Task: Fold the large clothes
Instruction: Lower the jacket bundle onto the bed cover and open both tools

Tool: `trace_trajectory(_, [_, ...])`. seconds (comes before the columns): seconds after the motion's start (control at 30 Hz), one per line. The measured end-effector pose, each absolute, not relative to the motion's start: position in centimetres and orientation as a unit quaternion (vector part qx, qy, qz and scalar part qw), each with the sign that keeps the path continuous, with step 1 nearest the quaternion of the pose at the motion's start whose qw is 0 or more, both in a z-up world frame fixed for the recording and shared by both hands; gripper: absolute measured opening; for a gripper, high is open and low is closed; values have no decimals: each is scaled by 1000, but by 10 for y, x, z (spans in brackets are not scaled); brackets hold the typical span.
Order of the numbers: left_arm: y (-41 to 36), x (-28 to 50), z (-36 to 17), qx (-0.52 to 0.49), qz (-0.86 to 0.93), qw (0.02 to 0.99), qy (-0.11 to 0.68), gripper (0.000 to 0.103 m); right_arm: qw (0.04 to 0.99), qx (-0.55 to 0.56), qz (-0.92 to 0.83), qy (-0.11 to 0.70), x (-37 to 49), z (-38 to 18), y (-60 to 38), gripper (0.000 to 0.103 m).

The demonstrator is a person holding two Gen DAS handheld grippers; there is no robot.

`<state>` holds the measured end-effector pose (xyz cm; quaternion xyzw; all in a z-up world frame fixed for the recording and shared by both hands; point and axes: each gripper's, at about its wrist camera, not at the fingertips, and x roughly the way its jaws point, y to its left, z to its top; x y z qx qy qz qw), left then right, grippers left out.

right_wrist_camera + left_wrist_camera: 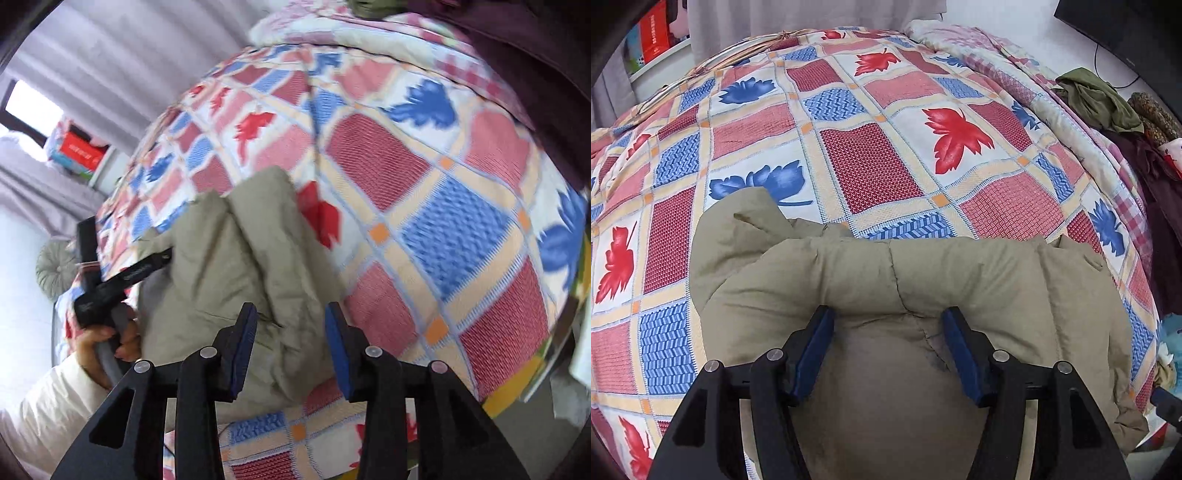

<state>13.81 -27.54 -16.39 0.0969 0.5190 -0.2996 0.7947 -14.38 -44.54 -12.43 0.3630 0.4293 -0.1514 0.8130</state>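
Jaws of left gripper (888, 325) and right gripper (291, 325) both stand apart, gripping nothing. Khaki padded jacket (923, 280) lies bunched at near edge of bed (871, 166). Judged soft, bulky, springy; take hold at a seamed edge.

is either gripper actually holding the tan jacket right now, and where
Neither. The left gripper is open, its fingers straddling a puffy fold of the tan jacket. The right gripper is open above the jacket's edge, gripping nothing.
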Motion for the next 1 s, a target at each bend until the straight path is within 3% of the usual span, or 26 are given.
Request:
trace_trajectory(0.33, [-251,135,-143,103,-275,794,532,64,782,279,-120,545,-90,-179,-406,41])
trace_trajectory(0.6, [-188,115,-123,94,-251,789,553,64,769,285,-124,559,-95,-206,-404,41])
trace_trajectory(0.67, [-173,109,-125,92,-242,781,568,96,766,284,-125,564,-96,-211,-402,41])
trace_trajectory(1.0, [-140,91,-137,60,-220,771,594,99,771,298,-126,549,-83,-165,-409,43])
